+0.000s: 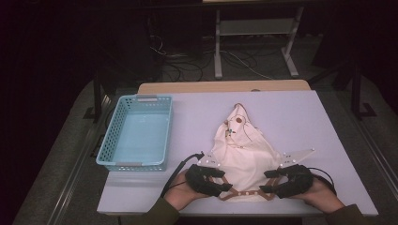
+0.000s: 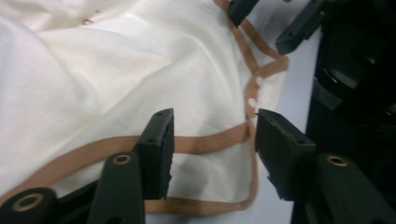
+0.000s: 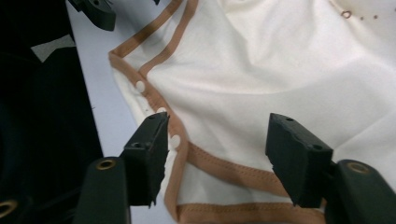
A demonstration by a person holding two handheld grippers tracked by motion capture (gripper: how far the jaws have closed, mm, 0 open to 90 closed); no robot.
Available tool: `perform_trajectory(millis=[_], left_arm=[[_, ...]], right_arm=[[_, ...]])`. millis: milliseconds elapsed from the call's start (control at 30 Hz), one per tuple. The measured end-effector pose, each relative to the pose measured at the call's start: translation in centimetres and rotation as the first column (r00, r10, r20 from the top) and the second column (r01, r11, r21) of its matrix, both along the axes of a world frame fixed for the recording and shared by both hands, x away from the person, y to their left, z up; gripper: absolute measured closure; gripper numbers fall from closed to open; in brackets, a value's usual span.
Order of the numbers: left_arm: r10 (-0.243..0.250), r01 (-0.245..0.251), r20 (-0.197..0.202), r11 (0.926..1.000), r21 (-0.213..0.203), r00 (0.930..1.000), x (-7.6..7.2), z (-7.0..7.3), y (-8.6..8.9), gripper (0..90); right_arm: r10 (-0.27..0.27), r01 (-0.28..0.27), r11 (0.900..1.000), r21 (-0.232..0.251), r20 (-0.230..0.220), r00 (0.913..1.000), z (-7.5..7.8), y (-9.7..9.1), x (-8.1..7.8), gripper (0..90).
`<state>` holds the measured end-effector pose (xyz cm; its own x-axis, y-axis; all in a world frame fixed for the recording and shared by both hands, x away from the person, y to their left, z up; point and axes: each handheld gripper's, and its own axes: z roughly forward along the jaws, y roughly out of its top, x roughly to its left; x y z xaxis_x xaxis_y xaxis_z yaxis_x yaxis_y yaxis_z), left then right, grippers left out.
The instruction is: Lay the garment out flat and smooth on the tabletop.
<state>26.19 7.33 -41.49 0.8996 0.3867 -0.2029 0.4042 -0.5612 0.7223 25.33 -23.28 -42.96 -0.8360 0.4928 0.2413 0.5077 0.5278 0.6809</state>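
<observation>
A cream garment point(image 1: 241, 150) with tan binding lay spread on the pale table point(image 1: 300, 117), its near hem at the person's edge and its far end pointing away from them. The left gripper point(image 1: 226, 186) rested at the hem's left corner, and in the left gripper view its jaws stood parted, the tan trim point(image 2: 210, 137) running between them with neither pad pressing on it. The right gripper point(image 1: 265, 182) sat at the hem's right corner; in the right gripper view its jaws were likewise apart over the cloth near a row of white snaps point(image 3: 173, 140), gripping nothing. A light-blue basket point(image 1: 136, 133) stood to the left of the garment, well apart from it.
</observation>
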Motion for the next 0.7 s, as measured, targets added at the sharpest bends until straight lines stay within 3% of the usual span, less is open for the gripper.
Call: perform_trajectory(millis=[400,700], left_arm=[[0.085,-0.084,0.021,0.9961,-0.025,0.9962,1.9,0.7,0.3,29.5],[0.133,-0.133,0.052,0.9911,-0.014,0.9897,3.5,0.8,0.2,20.5]], right_arm=[[-0.048,0.048,0.9988,-0.001,0.031,0.9984,-0.4,-0.1,0.3,28.3],[-0.067,0.067,0.9977,0.000,0.038,0.9970,-0.7,-0.2,0.3,25.3]])
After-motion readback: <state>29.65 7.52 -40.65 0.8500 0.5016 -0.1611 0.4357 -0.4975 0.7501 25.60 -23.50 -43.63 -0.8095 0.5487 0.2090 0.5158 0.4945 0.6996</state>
